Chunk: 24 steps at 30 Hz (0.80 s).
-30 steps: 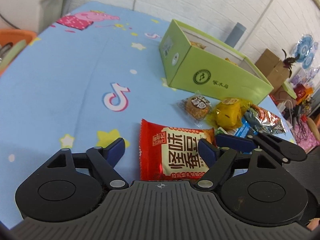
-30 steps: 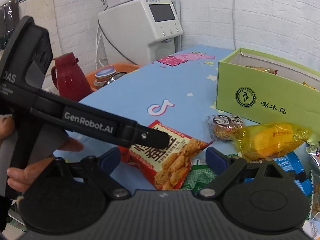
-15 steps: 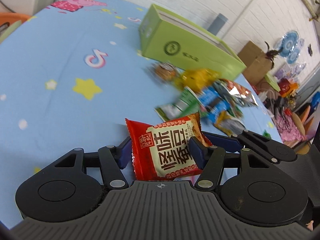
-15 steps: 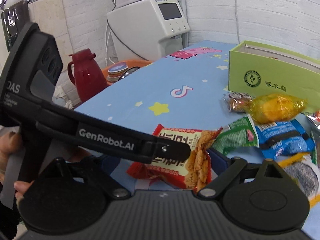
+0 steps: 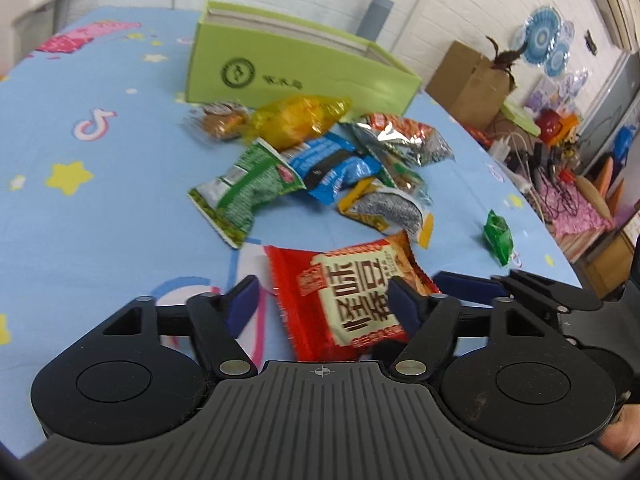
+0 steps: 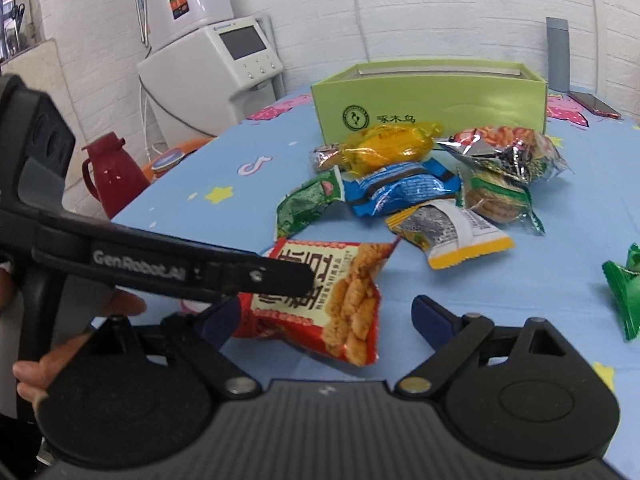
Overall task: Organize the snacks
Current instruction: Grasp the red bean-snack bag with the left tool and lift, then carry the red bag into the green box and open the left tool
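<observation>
A red snack packet (image 5: 348,292) with a cream label sits between the fingers of my left gripper (image 5: 322,300), whose jaws are opening. The left pad stands clear of the packet, and the right pad is at its edge. From the right wrist view the same red packet (image 6: 340,292) hangs tilted just over the blue tablecloth, under the left gripper's finger (image 6: 260,276). My right gripper (image 6: 326,316) is open beside it and holds nothing. The open green box (image 5: 304,76) stands behind a pile of loose snacks.
The pile holds a yellow packet (image 5: 300,120), a green one (image 5: 244,188), a blue one (image 5: 332,164) and several more. A small green packet (image 5: 498,236) lies apart at the right. A red jug (image 6: 114,172) and a white machine (image 6: 212,72) stand past the table's left edge.
My left gripper shut on the red packet, drew it back from the pile and the box, and has now spread its jaws again. The right gripper moved along beside it, still open.
</observation>
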Each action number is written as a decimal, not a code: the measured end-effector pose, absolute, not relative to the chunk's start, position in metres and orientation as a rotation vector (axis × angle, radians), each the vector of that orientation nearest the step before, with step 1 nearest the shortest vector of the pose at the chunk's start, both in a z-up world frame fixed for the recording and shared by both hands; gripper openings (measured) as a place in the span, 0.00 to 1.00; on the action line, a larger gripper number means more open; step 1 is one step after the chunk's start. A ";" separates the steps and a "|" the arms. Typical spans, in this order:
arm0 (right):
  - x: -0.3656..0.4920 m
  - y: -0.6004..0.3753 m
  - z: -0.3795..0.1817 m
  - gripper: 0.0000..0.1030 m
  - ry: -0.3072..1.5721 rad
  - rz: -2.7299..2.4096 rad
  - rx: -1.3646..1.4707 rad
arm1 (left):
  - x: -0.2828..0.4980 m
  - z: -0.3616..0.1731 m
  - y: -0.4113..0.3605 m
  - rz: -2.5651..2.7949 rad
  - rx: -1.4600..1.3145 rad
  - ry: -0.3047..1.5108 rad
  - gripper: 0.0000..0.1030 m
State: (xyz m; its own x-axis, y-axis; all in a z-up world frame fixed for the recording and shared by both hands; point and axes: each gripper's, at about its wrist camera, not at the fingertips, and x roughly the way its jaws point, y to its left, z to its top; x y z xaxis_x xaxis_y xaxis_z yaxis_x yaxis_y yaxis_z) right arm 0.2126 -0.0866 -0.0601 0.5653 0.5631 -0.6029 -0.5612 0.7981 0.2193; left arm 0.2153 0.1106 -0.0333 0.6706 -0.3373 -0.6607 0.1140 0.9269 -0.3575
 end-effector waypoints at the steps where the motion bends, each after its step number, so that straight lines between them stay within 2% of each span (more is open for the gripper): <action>1: 0.210 -0.092 -0.059 0.90 0.704 0.667 0.019 | 0.214 -0.033 0.113 -0.249 -0.307 0.797 0.67; 3: 0.209 -0.094 -0.058 0.90 0.691 0.683 0.010 | 0.215 -0.035 0.114 -0.251 -0.323 0.808 0.65; 6: 0.213 -0.084 -0.062 0.89 0.689 0.695 -0.041 | 0.222 -0.044 0.108 -0.263 -0.345 0.852 0.56; 8: 0.217 -0.078 -0.070 0.80 0.709 0.714 -0.064 | 0.219 -0.045 0.102 -0.254 -0.315 0.828 0.55; 9: 0.217 -0.076 -0.074 0.79 0.718 0.729 -0.065 | 0.218 -0.046 0.101 -0.264 -0.320 0.824 0.42; 10: 0.215 -0.074 -0.075 0.68 0.702 0.734 -0.070 | 0.220 -0.047 0.103 -0.290 -0.353 0.833 0.32; 11: 0.214 -0.072 -0.072 0.66 0.711 0.741 -0.065 | 0.222 -0.047 0.105 -0.297 -0.385 0.844 0.31; 13: 0.213 -0.070 -0.064 0.64 0.706 0.738 -0.071 | 0.226 -0.042 0.107 -0.306 -0.406 0.844 0.23; 19: 0.229 -0.066 -0.028 0.66 0.626 0.723 -0.103 | 0.253 0.001 0.112 -0.336 -0.410 0.769 0.22; 24: 0.280 -0.050 0.015 0.68 0.518 0.718 -0.156 | 0.312 0.049 0.126 -0.339 -0.407 0.677 0.22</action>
State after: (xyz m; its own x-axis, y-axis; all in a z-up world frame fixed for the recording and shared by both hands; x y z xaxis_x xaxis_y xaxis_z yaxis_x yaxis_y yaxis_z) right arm 0.2798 -0.0501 0.0153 0.6334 0.5876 -0.5036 -0.6629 0.7477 0.0385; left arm 0.3123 0.1259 0.0489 0.7307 -0.4281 -0.5318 0.1695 0.8683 -0.4662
